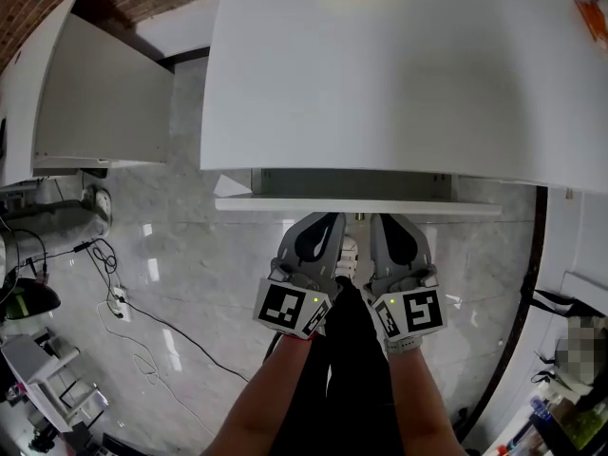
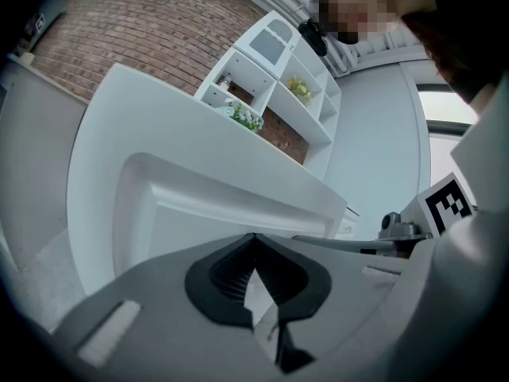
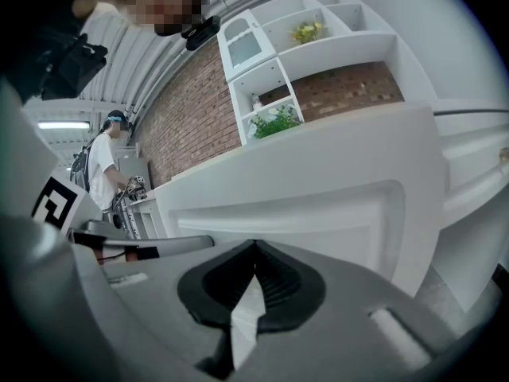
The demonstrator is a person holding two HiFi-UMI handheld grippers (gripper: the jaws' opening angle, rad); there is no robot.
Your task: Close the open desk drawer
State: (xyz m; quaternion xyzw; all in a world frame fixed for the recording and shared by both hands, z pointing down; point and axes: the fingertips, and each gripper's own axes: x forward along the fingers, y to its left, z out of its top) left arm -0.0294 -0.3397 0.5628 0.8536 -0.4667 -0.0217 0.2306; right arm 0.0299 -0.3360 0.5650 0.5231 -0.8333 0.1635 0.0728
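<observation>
Nearest, left gripper (image 1: 328, 220) and right gripper (image 1: 385, 220) side by side, fingers clenched on nothing, tips at the front of the drawer (image 1: 285, 204) jutting a little from under the counter (image 1: 380, 84); could skid off that smooth face, or skew and jam it, if pushed unevenly.

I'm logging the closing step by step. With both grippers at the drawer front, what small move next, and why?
Probably push both forward together: the drawer front juts from under the desk top, and the left gripper and right gripper, both shut, sit side by side at it.
</observation>
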